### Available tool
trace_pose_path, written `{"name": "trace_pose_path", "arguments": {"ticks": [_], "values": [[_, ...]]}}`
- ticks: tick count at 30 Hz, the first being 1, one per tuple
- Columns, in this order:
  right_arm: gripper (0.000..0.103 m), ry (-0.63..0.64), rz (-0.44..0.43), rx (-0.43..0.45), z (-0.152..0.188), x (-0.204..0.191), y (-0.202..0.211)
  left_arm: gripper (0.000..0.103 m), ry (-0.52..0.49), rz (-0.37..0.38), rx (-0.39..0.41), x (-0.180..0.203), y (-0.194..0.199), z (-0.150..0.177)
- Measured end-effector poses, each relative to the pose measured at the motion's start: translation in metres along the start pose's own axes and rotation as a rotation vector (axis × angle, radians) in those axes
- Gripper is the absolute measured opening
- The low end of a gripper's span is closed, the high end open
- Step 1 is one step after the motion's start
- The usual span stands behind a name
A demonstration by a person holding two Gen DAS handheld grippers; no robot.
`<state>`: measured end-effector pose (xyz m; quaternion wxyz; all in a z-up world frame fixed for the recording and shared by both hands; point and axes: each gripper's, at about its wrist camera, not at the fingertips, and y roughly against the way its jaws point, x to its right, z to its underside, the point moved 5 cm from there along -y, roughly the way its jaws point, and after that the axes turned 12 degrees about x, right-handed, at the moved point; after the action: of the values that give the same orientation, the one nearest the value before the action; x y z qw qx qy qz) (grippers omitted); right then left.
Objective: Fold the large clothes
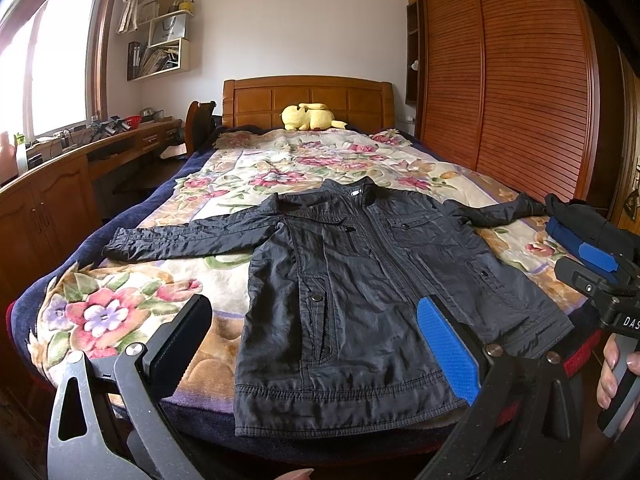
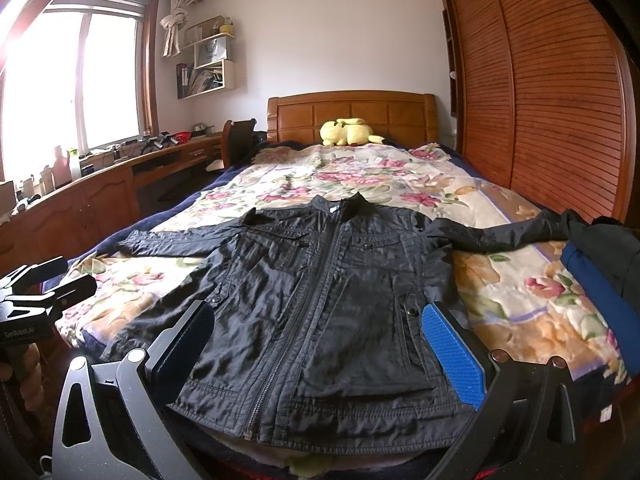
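A black jacket (image 1: pixel 360 280) lies flat and front-up on the floral bed blanket (image 1: pixel 132 312), zipped, with both sleeves spread out sideways. Its hem (image 2: pixel 320 412) is at the near edge of the bed. My left gripper (image 1: pixel 316 344) hovers open above the hem's left half, nothing between its black and blue fingers. My right gripper (image 2: pixel 320 348) is open too, above the hem near the zip, and holds nothing. In the left wrist view the right gripper (image 1: pixel 588 266) shows at the right edge with a hand (image 1: pixel 612 364) on its handle.
A yellow plush toy (image 1: pixel 308 117) lies by the wooden headboard. A pile of dark and blue clothes (image 2: pixel 600 264) sits on the bed's right edge near the jacket's sleeve. Slatted wardrobe doors (image 1: pixel 520 100) run along the right; a wooden desk (image 1: pixel 100 152) and chair along the left.
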<state>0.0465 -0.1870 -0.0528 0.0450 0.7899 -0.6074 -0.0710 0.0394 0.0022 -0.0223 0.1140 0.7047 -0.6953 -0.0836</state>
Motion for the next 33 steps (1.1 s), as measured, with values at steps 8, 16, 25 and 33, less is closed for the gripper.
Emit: {"name": "trace_pose_path", "arguments": {"ticks": [8, 16, 25, 33], "values": [[0.103, 0.001, -0.008, 0.006, -0.002, -0.003, 0.003, 0.103, -0.002, 0.000, 0.002, 0.000, 0.000, -0.001], [0.103, -0.004, -0.013, 0.009, -0.003, -0.004, 0.004, 0.103, -0.005, -0.003, 0.009, 0.000, 0.003, -0.008], [0.103, -0.008, -0.012, 0.010, -0.003, -0.004, 0.005, 0.103, -0.006, -0.003, 0.011, 0.001, 0.004, -0.009], [0.103, -0.005, -0.010, 0.009, -0.003, -0.005, 0.003, 0.103, -0.005, -0.003, 0.010, 0.002, 0.005, -0.011]]}}
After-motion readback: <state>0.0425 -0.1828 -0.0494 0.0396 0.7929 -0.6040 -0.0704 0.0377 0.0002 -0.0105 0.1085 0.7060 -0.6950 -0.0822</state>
